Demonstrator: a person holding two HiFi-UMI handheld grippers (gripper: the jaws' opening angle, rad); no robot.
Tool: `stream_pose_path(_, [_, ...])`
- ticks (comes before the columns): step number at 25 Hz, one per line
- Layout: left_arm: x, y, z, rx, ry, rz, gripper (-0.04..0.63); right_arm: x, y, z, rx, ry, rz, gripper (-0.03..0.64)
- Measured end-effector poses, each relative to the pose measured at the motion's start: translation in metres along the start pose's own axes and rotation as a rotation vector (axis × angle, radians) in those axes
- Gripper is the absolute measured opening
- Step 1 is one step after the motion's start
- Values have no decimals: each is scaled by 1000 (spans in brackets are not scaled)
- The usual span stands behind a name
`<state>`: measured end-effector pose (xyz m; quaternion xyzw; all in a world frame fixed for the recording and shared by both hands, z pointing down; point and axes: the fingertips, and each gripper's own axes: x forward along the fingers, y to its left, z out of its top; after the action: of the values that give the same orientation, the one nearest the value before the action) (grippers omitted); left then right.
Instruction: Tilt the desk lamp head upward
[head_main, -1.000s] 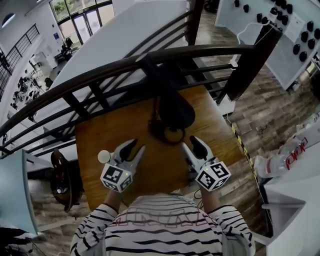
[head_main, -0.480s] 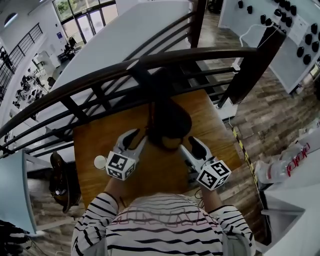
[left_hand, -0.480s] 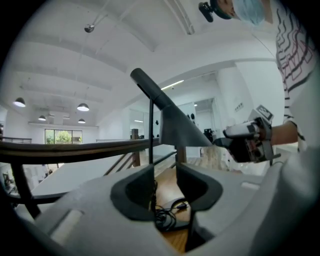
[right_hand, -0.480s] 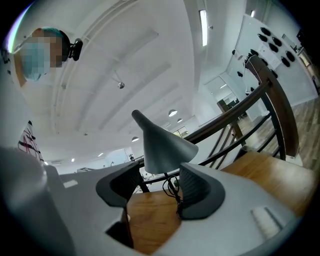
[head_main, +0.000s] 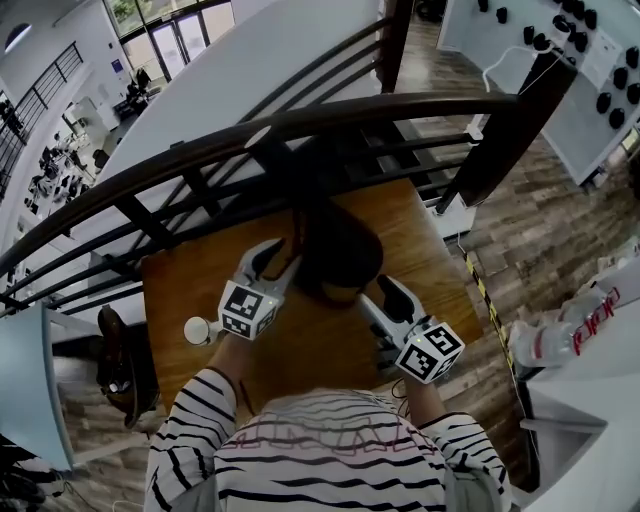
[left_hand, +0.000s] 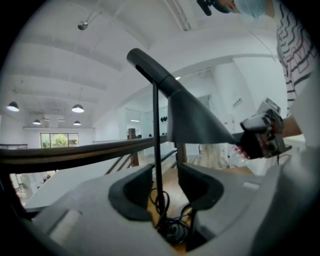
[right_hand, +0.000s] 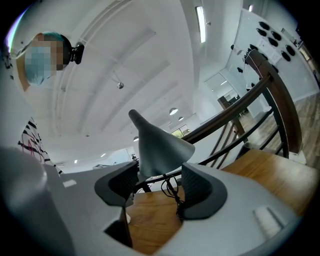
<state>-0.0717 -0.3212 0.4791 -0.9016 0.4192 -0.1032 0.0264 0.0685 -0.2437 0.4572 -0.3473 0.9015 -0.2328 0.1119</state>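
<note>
The left gripper has its jaws apart, with the lamp's thin stem standing upright between them, nearer its left jaw. Whether that jaw brushes the stem is hard to tell. A good move here, I judge, is to close low on the stem and hold it steady. That should keep the base from skidding on the surface or dragging the coiled cord that lies just beyond the jaws.

The lamp head, a dark cone opening downward, sits just ahead of and above the right gripper, whose jaws are likewise released and empty. This gripper should take the cone's lower rim lightly and lift it in an arc about the joint, not pull.

Both forearms reach forward from the striped sleeves. The left gripper is further forward, the right angled inward toward the cone.
</note>
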Motion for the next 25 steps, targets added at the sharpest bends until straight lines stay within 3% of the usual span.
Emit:
stream_pose_path(11, [38,13,-20,5,42,-80,153,10,-6,-2,12,0,19,268])
stream_pose_path(25, [53,16,-25,-29,15,-85,52,21,-8,-6,23,-6,18,270])
